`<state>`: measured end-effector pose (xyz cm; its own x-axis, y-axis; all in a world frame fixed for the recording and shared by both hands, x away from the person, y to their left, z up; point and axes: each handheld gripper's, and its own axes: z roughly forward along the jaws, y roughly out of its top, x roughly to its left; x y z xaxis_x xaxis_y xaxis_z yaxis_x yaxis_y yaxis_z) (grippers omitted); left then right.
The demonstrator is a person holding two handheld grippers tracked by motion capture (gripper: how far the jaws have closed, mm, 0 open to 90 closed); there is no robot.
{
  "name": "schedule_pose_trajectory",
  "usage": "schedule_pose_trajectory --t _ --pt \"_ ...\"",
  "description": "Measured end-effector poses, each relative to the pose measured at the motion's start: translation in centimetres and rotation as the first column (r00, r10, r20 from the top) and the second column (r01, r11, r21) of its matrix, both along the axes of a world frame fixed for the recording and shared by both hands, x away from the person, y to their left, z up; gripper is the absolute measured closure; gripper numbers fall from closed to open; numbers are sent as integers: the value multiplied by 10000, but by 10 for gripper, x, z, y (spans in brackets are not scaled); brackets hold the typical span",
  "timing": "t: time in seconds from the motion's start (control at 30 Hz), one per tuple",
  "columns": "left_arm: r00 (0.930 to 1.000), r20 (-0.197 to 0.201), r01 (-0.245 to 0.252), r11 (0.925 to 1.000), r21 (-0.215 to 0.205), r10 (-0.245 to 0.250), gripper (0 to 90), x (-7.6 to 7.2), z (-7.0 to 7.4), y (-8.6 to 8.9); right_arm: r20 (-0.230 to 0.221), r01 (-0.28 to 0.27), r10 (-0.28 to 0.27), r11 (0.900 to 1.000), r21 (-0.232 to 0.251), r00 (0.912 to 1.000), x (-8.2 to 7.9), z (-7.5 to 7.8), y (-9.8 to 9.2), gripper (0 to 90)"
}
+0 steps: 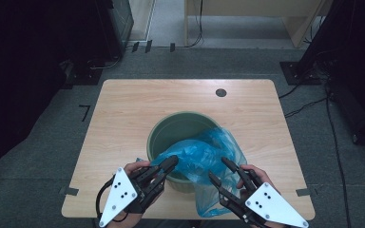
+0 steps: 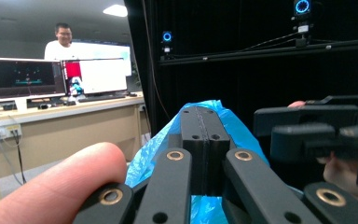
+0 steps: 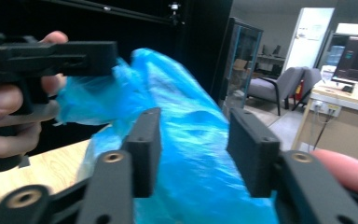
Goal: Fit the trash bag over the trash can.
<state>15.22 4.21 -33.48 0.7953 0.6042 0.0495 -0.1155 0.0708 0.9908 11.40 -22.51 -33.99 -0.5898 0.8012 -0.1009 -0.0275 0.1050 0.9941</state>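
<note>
The left claw (image 1: 170, 163) pinches the blue bag (image 1: 204, 154) over the green bin (image 1: 158, 133), apparently near its rim, while the right claw (image 1: 221, 170) stands spread.

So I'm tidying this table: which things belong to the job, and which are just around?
In the job: blue plastic bag, green bin, left claw shut on the bag, right claw open.

Just around: cables on the floor.

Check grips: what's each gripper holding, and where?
Left gripper is shut on the blue bag's near-left edge. Right gripper is open, holding nothing.
</note>
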Motion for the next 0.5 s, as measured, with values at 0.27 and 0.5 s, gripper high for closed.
schedule_pose_trajectory --t 0.27,0.5 --pt "10000 93 10 10000 -71 -9 900 -1 5 3 99 878 -874 9948 -513 9961 7 0 4 640" --pt "10000 86 -50 9999 -143 52 900 0 6 6 -69 1273 -1278 9909 -440 9918 14 0 -2 792"
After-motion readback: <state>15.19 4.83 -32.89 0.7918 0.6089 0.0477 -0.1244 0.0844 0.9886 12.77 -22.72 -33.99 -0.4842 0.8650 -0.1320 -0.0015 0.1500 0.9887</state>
